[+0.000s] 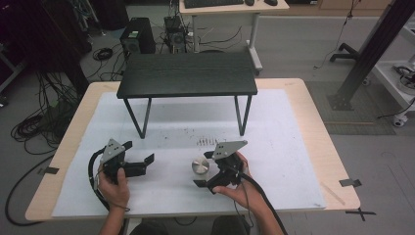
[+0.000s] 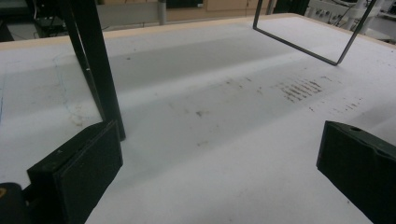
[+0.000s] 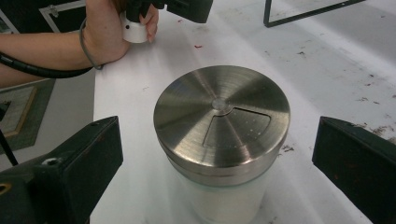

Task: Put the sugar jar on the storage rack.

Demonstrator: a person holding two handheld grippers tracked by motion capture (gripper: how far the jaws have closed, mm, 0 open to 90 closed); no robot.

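Shaker (image 3: 221,140), a white jar with a steel lid, stands upright on the white mat (image 1: 293,147) between the wide-open jaws of the right gripper (image 1: 205,169), not yet gripped; closing on it looks like the step left. Left gripper (image 1: 142,152), also wide open and empty, rests apart to the left. Black stand (image 1: 187,74) sits behind, and nothing blocks the grasp.

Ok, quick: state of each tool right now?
Left tool: open, holding nothing.
Right tool: open, jaws either side of the shaker jar, not touching it.
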